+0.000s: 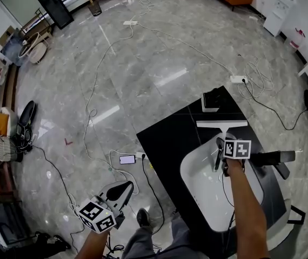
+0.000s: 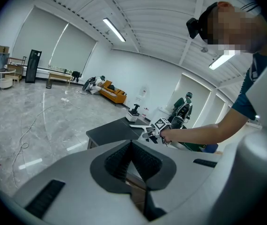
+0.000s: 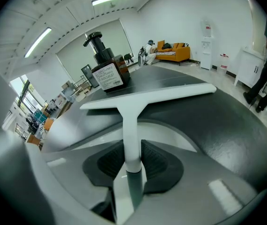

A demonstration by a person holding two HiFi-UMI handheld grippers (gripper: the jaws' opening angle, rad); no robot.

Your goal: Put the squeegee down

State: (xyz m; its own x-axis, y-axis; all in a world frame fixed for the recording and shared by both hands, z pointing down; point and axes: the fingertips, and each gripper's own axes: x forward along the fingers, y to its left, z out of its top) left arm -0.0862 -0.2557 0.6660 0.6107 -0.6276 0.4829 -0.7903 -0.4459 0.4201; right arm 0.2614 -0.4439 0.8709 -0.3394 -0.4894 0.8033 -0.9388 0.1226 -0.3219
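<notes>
While the squeegee, a white T-shaped head on a white-then-grey handle, has its head across the black counter just beyond the white basin, the right gripper clamps its handle; left gripper jaws together, empty, well apart.

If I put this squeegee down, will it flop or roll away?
Probably stiff: the squeegee juts straight out, held only by its handle in the right tongs. Its wide T-shaped blade should stop rolling. Thin, so likely light.

White T-shaped squeegee; handle gripped; blade over black counter
</notes>
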